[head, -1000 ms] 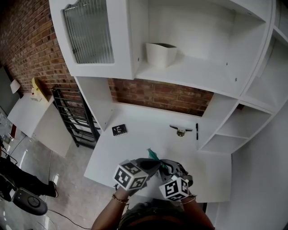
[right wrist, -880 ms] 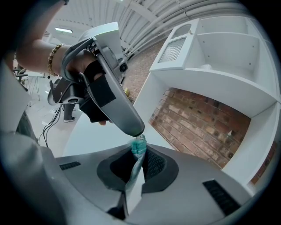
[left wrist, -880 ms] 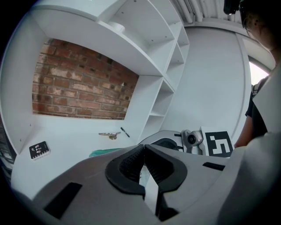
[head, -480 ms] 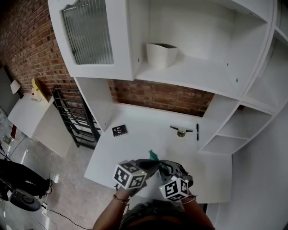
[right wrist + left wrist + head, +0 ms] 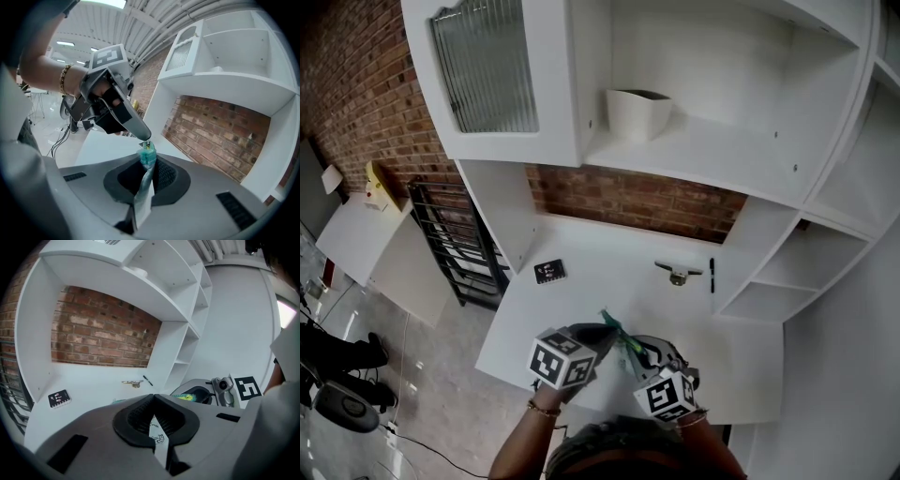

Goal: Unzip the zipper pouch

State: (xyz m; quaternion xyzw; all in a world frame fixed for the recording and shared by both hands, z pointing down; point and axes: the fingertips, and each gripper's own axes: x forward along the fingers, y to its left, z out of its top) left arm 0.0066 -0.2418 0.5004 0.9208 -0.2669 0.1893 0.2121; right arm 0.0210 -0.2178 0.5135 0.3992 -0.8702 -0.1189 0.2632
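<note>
zipper pouch (image 5: 148, 157) held between two grippers over a white desk (image 5: 600, 272)
right gripper (image 5: 149, 176) jaws squeeze the pouch's teal end; left gripper (image 5: 153, 420) jaws pinch its zipper tab (image 5: 144, 142).

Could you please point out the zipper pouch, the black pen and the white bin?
zipper pouch (image 5: 148, 157): right gripper view, its teal end.
black pen (image 5: 711, 274): head view, mid barrel.
white bin (image 5: 636, 114): head view, front wall.

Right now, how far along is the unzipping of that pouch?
Done: the right gripper is clamped on the teal end of the pouch. In hand: the left gripper is shut on the zipper's white tab right beside it. Left: the pull itself; no opened stretch of zipper shows yet.
</note>
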